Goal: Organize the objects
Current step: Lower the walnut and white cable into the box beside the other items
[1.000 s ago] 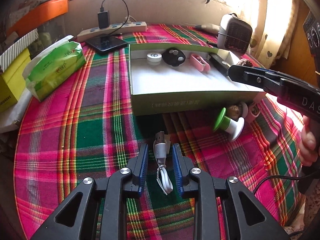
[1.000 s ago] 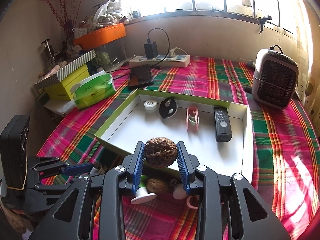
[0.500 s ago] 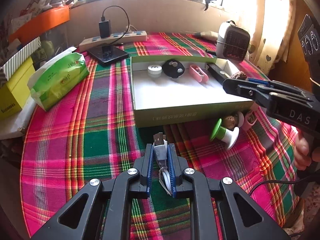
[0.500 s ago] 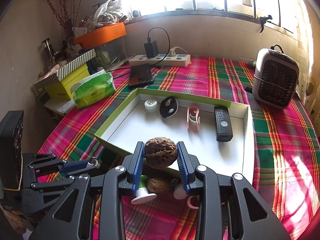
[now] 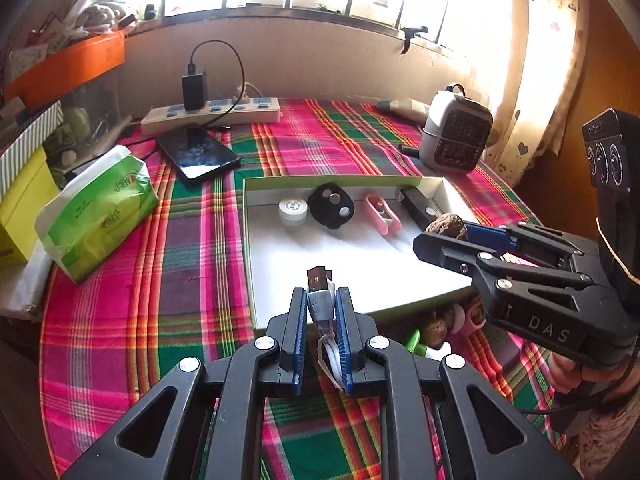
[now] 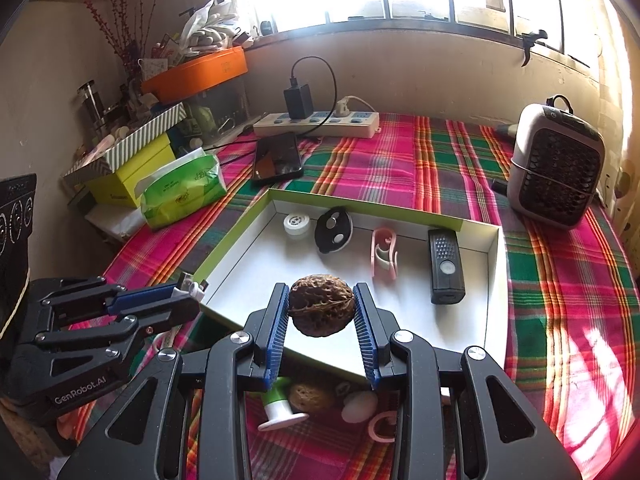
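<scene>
- The left gripper [image 5: 322, 308] pinches the white USB cable [image 5: 319, 300], lifted at the near edge of the box [image 5: 250, 264]
- The right gripper [image 6: 321, 308] pinches a walnut [image 6: 321, 305] above the box's near edge

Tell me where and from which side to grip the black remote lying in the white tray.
Grip the black remote across its long narrow sides near the middle, coming from above. It lies flat in the white tray with its long axis pointing away, and bare floor on either side leaves room for fingers.

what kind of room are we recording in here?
Probably a lived-in home room, not a lab: a plaid tablecloth under a window, a phone charging off a power strip, a tissue pack and a small heater.
</scene>
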A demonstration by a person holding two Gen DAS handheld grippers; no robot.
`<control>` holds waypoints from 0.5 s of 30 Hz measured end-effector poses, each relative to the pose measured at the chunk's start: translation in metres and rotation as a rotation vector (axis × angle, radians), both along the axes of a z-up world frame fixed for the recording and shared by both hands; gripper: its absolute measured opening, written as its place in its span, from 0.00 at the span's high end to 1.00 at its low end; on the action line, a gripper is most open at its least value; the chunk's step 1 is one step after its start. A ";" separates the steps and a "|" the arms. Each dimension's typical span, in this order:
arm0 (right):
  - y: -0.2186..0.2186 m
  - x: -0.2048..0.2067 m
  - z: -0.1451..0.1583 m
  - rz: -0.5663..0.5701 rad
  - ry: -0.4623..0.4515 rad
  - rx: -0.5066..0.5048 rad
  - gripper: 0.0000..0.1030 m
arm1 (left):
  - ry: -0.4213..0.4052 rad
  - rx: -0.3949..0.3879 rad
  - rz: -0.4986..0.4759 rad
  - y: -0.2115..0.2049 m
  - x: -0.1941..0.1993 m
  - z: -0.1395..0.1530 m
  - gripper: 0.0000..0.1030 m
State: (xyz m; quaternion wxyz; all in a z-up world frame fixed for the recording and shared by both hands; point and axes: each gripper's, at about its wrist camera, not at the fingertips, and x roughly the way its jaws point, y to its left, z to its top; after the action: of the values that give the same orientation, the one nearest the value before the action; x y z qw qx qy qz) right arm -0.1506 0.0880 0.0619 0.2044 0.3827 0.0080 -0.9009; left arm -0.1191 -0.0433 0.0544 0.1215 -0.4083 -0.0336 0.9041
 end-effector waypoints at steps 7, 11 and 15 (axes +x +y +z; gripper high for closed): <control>-0.003 -0.025 -0.012 -0.004 -0.047 0.024 0.67 | -0.029 0.006 -0.009 0.006 -0.033 -0.009 0.88; -0.005 -0.037 -0.018 -0.002 -0.070 0.027 0.67 | -0.038 -0.011 -0.013 0.007 -0.046 -0.013 0.88; -0.011 -0.048 -0.025 0.010 -0.095 0.036 0.67 | -0.062 -0.013 -0.005 0.006 -0.060 -0.022 0.88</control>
State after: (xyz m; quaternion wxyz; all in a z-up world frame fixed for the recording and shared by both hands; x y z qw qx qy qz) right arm -0.1989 0.0773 0.0365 0.2024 0.4284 0.0165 -0.8805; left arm -0.1795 -0.0372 0.0327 0.1202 -0.4372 -0.0305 0.8908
